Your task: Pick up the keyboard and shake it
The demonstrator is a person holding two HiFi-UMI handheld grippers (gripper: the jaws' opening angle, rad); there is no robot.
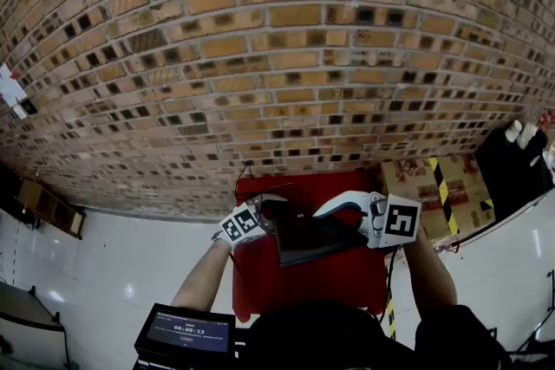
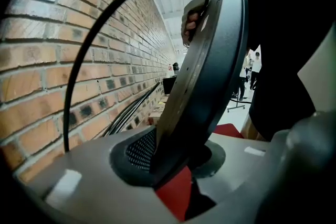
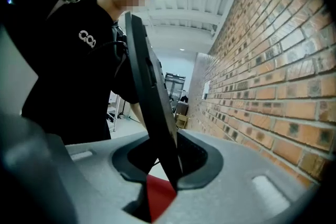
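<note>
Head view: the keyboard hangs above the red table, with the left gripper clamped on its 9 o'clock end and the right gripper on its 3 o'clock end. Left gripper view: the jaws pinch the keyboard's edge, which leans toward 1 o'clock, and a black cable arcs above. Right gripper view: the jaws grip the other edge, and the board rises toward 11 o'clock.

- The left gripper and right gripper have pale grey moulded shells, each bearing a cube of black-and-white square markers.
- Dark pads with a fine mesh texture line the jaws.
- The person wears a black top — a small white logo on the chest.
</note>
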